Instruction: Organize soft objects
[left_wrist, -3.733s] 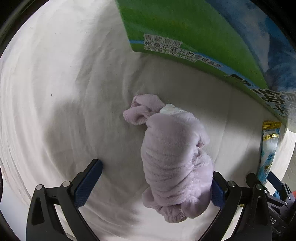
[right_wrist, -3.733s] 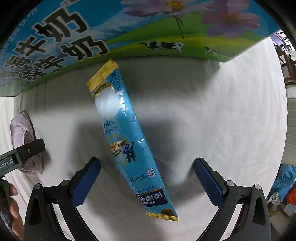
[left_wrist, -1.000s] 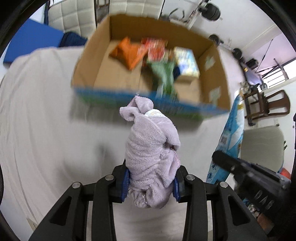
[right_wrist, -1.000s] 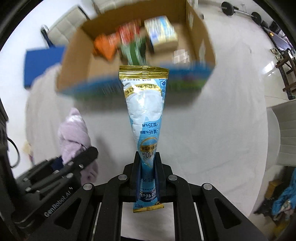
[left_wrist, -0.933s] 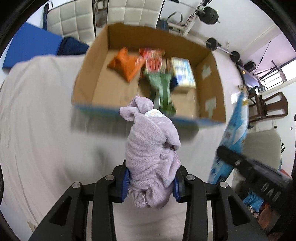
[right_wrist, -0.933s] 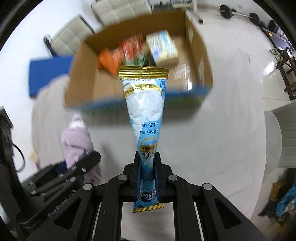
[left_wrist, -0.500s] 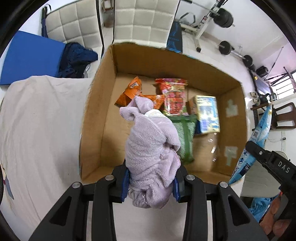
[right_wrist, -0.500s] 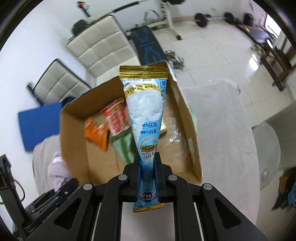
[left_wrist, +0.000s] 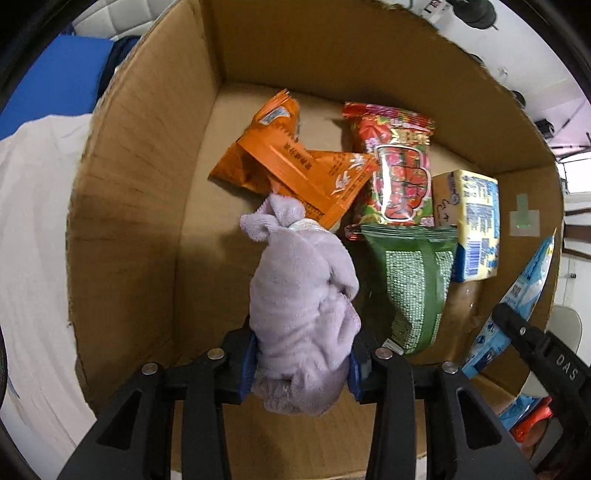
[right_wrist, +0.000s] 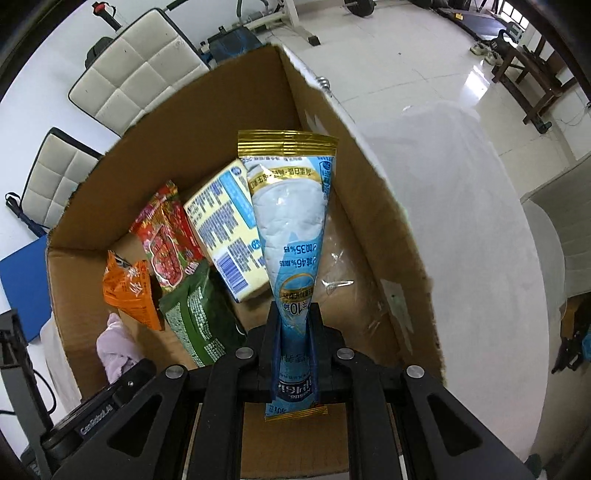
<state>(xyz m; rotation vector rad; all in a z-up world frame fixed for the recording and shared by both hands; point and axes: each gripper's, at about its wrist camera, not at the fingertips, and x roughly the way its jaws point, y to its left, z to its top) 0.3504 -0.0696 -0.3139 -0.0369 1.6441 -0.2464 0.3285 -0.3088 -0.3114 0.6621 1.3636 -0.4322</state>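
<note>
My left gripper is shut on a lilac plush cloth and holds it over the left half of an open cardboard box. The cloth also shows in the right wrist view. My right gripper is shut on the lower end of a blue and white snack pouch with a gold top, held upright over the right half of the box. The pouch shows at the right edge of the left wrist view.
In the box lie an orange packet, a red packet, a green packet and a yellow and blue box. The box stands on a white-covered table. White padded chairs stand behind.
Both grippers have moved forward and down over the box with their loads; the box now fills both views. Both grips are unchanged.
</note>
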